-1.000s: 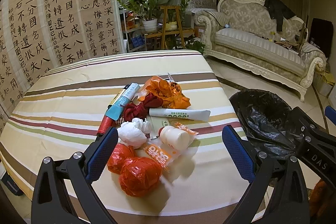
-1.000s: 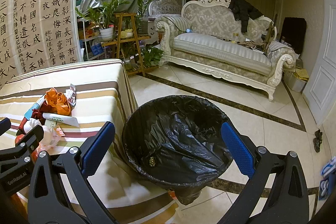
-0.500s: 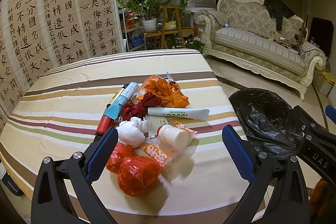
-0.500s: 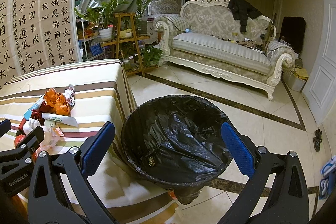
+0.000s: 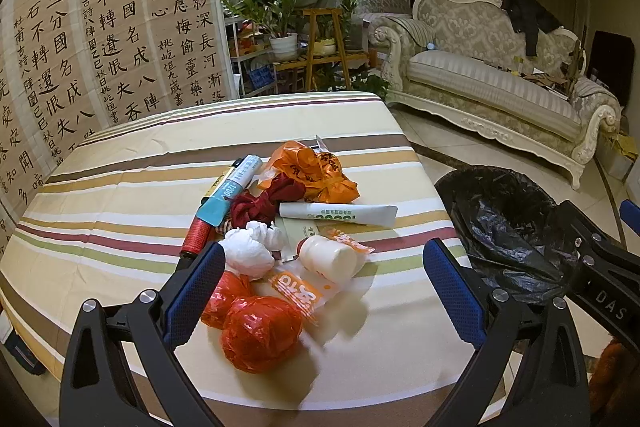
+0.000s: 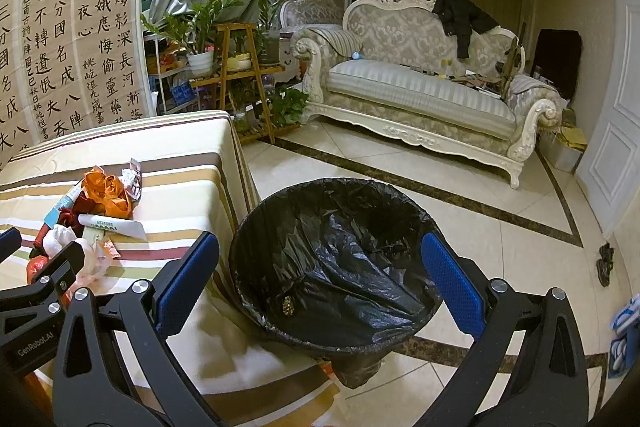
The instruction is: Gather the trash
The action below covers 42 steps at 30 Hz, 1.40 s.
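Note:
A heap of trash lies on the striped table [image 5: 120, 163]: a crumpled red bag [image 5: 260, 335], a white tissue ball [image 5: 246, 255], a small white bottle [image 5: 328, 257], an orange-printed wrapper [image 5: 298, 293], a white tube [image 5: 340, 214], an orange bag [image 5: 316, 171], a dark red cloth [image 5: 264, 203] and a blue tube [image 5: 230, 193]. My left gripper [image 5: 320, 287] stands open just above the red bag and wrapper. My right gripper [image 6: 320, 279] hangs open over the black-lined bin [image 6: 332, 259], nothing between its fingers. In the right wrist view the trash heap [image 6: 92, 211] shows at left.
The bin [image 5: 508, 227] stands on the tiled floor right of the table's edge. A cream sofa [image 6: 420, 95] lines the far wall, with a plant stand [image 6: 240, 67] beside it. A calligraphy screen [image 5: 100, 27] stands behind the table. Open tiled floor [image 6: 500, 227] lies past the bin.
My left gripper has crept slightly forward toward the trash heap. The right gripper has barely moved over the bin. Both remain open.

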Motion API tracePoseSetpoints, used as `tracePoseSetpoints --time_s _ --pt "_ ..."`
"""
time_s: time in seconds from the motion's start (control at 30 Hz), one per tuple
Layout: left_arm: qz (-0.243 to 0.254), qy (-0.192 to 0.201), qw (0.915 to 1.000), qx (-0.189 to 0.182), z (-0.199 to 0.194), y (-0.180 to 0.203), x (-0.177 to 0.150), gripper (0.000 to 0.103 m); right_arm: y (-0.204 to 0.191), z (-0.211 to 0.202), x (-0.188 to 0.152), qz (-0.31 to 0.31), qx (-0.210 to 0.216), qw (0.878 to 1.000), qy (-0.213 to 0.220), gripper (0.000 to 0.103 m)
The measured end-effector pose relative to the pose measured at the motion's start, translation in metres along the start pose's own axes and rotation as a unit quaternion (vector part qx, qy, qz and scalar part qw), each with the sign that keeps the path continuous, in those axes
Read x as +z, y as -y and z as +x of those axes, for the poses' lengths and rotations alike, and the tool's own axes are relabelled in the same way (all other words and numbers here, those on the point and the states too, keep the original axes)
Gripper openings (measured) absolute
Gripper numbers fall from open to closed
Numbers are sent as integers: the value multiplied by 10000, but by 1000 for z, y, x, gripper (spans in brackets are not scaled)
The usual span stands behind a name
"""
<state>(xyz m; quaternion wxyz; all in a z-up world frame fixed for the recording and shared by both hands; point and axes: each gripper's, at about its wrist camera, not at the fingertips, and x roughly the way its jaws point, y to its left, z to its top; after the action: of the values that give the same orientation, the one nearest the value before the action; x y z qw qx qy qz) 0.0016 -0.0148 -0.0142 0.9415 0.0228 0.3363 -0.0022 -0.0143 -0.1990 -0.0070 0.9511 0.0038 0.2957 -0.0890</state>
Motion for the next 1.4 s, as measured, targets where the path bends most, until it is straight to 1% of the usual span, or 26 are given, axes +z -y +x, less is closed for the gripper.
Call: tracePoseSetpoints --time_s 0.5,0.67,0.93,0.97,1.03,1.07,1.1,1.3,1.4 --pt "34 -102 9999 -14 -1 2 -3 97 6 3 -5 37 5 10000 -44 99" --pt "6 -221 9997 -55 -2 -8 -4 97 2 3 -8 51 47 9999 -81 99" --pt "-148 -357 9992 119 -7 -38 -11 96 -12 0 -12 -10 258 9995 -203 98" --pt "-173 -374 9991 137 -6 -42 -11 96 -13 0 -11 -15 289 9993 -225 97" --pt "-219 -411 9988 157 -6 -49 -13 96 -15 1 -11 -33 348 9990 -285 91" --pt "-235 -430 9987 167 -6 -51 -13 96 -16 1 -12 -33 377 9988 -327 85" --pt "-244 -442 9986 174 -6 -54 -14 96 -16 2 -11 -30 409 9985 -374 83" --pt "-251 -508 9982 191 -5 -64 -17 96 -17 6 -10 -11 471 9978 -456 82" --pt "-198 -542 9983 127 -3 -60 -16 96 -18 9 -11 -18 491 9976 -493 82"
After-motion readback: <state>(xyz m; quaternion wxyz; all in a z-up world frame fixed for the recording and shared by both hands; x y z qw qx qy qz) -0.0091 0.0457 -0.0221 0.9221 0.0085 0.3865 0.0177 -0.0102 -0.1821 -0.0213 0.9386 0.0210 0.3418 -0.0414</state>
